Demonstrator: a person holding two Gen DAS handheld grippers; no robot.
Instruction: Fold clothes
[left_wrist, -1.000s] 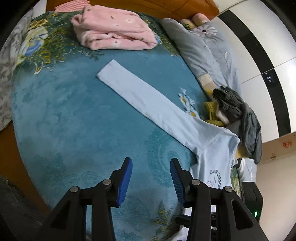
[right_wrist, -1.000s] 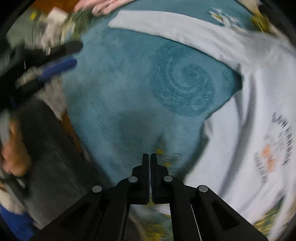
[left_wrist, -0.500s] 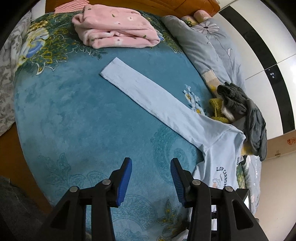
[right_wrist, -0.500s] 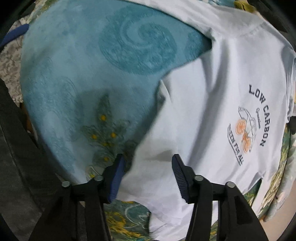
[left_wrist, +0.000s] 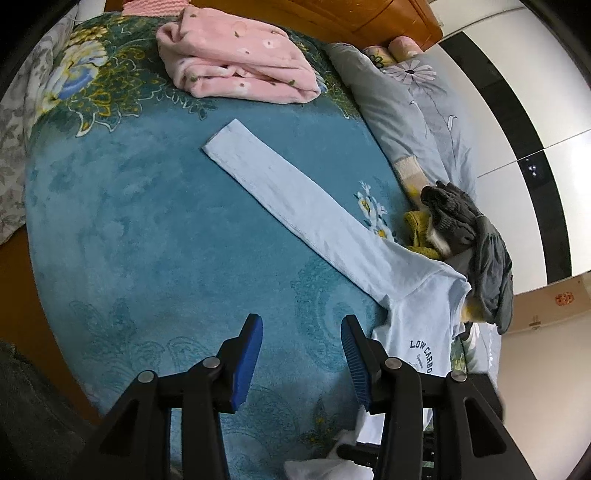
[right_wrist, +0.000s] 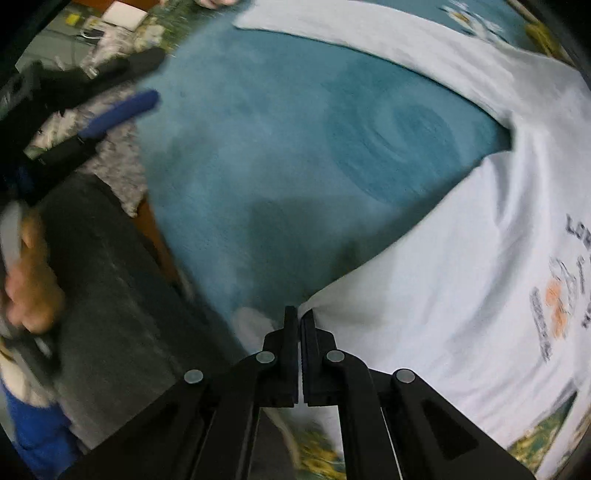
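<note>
Left wrist view: left gripper (left_wrist: 301, 343) hangs over the teal bedspread (left_wrist: 147, 229), jaws wide apart, nothing between the blue pads (left_wrist: 248, 360). Light blue long-sleeve shirt (left_wrist: 417, 295) lies flat on the bed, right of the gripper. Its sleeve (left_wrist: 295, 206) runs straight out toward the far left; the chest print reads "LOW CARBO…", partly hidden behind the right finger. Folded pink floral garment (left_wrist: 236, 66) sits at the far end near the wooden headboard (left_wrist: 332, 14). Grey floral pillow (left_wrist: 406, 110) far right; a dark grey garment pile (left_wrist: 476, 243) lies just past the shirt's shoulder, with something yellow (left_wrist: 421, 232) under it.

Right wrist view (motion-blurred): right gripper (right_wrist: 299, 317) is clamped on the near edge of the shirt (right_wrist: 461, 277), fabric bunched at the tips, jaws nearly touching. Shirt body spreads to the right, orange and dark print (right_wrist: 561, 295) at the right edge, sleeve (right_wrist: 369, 40) across the far side. Teal bedspread (right_wrist: 277, 147) fills the middle. Left gripper (right_wrist: 122, 88) shows at far left, blue pad visible, with a blurred hand (right_wrist: 29, 288) lower left.
</note>
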